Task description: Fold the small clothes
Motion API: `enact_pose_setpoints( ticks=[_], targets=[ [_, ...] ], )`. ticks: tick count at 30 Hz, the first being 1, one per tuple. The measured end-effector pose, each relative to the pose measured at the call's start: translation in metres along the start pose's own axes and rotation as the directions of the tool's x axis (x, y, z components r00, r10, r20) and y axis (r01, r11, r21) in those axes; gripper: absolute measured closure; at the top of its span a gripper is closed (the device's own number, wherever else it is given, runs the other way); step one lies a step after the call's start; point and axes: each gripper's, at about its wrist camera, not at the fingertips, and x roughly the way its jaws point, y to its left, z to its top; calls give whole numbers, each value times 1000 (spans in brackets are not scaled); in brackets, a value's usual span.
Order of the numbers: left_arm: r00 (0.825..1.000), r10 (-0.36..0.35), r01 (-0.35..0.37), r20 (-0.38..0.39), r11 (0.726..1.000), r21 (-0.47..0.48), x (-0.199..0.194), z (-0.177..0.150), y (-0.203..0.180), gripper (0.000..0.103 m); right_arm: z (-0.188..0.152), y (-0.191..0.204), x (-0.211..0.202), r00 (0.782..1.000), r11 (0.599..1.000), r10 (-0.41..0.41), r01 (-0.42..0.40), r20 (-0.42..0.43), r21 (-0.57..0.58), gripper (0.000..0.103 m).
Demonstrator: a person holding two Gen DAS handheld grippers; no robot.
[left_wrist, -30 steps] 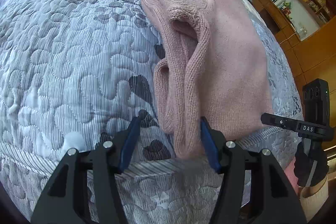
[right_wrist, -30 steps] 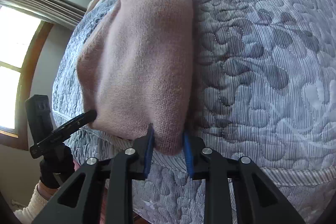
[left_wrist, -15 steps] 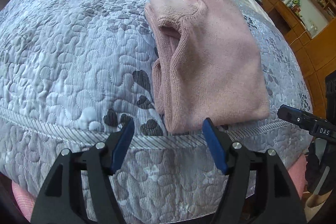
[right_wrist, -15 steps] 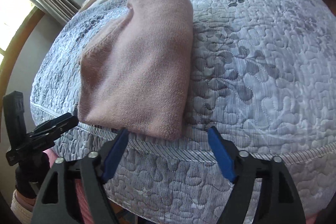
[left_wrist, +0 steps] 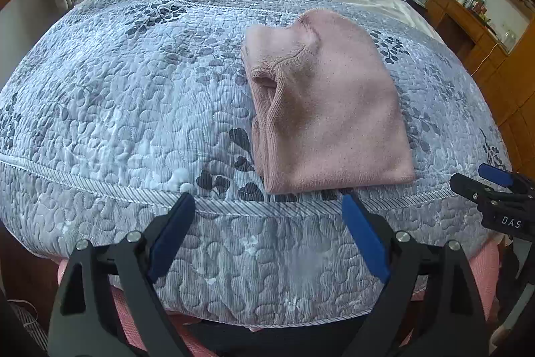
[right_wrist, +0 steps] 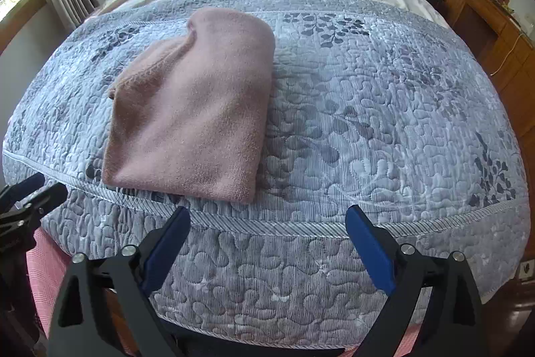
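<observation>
Since the quilt (left_wrist: pixel 133 96) spreads wide and bare on both sides of the sweater (left_wrist: pixel 327 109), you have room to swing either arm. That pink fold sits just inside the quilt's near piped edge, so keep any tidying push away from the drop. Both your left gripper (left_wrist: pixel 267 236) and right gripper (right_wrist: pixel 267 243) hang spread, holding nothing, short of the sweater.
</observation>
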Motion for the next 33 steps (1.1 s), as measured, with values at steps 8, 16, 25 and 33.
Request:
enact_pose_setpoints(
  ticks=[8, 16, 25, 33],
  targets=[
    [999, 33, -33, 17, 999, 2, -20, -5, -4, 13, 0, 10, -27, 998, 998, -55, 55, 36, -15, 7],
    [997, 48, -50, 66, 998, 26, -47, -7, -14, 13, -1, 15, -49, 999, 1000, -16, 16, 43, 12, 5],
    [993, 73, -77, 97, 996, 36, -69, -8, -21, 13, -6, 19, -70, 999, 999, 7, -9, 47, 48, 5],
    [988, 96, -103, 119, 993, 59, -83, -9, -29, 13, -7, 22, -89, 997, 999, -20, 17, 73, 42, 5]
  ],
)
